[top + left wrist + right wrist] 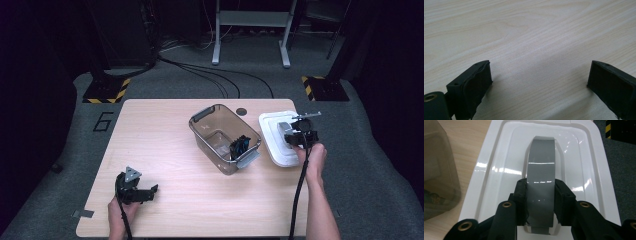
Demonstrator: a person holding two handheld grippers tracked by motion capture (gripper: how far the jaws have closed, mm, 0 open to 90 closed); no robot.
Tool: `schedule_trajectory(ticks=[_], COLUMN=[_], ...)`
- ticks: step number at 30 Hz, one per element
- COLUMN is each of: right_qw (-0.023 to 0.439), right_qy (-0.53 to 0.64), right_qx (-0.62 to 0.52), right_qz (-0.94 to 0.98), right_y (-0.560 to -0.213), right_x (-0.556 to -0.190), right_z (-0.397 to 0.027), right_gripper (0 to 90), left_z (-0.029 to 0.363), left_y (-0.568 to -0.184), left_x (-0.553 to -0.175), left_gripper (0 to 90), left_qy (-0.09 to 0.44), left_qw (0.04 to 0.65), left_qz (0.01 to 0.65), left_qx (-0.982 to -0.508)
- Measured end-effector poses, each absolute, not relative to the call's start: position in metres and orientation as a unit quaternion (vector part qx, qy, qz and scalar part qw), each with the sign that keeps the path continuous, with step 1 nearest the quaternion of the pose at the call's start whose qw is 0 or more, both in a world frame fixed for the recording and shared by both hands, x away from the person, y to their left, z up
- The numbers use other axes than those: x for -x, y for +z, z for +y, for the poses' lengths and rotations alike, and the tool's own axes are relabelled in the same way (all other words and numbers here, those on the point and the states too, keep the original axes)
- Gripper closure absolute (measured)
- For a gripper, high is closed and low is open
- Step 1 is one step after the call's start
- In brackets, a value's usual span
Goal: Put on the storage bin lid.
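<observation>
right gripper (pixel 540 195) clamped on the white lid's (pixel 499 157) grey handle (pixel 541 170)

lid sits right of centre in the high view, beside the clear bin (pixel 210 120); left gripper (pixel 539 82) rests released at lower left on the table (pixel 529 30).

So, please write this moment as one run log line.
right gripper: shut on lid handle | left gripper: open, on table | bin: uncovered

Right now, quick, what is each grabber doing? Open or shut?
Left gripper: open, nothing between its jaws, low over the table.
Right gripper: shut on the grey handle of the white lid.
</observation>
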State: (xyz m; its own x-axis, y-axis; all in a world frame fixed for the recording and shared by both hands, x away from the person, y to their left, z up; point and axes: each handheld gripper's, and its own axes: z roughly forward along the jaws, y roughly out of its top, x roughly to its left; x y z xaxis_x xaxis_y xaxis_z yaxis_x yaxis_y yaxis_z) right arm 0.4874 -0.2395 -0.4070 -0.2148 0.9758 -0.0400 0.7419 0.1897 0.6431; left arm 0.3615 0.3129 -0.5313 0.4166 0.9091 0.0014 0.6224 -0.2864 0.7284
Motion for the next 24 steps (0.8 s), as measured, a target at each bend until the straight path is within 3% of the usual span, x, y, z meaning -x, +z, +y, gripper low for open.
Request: schedule_trajectory(ticks=[24], right_qw=[0.256], right_qy=[0.275], right_qx=[-0.533], right_qz=[0.758], right_y=[-0.338], right_x=[-0.477], right_z=[-0.210], right_gripper=[66.7], left_z=[0.313], left_y=[-0.531], left_x=[-0.362], left_gripper=[5.0], left_qy=[0.215], left_qw=[0.333], left_qz=[0.496], left_qx=[-0.773])
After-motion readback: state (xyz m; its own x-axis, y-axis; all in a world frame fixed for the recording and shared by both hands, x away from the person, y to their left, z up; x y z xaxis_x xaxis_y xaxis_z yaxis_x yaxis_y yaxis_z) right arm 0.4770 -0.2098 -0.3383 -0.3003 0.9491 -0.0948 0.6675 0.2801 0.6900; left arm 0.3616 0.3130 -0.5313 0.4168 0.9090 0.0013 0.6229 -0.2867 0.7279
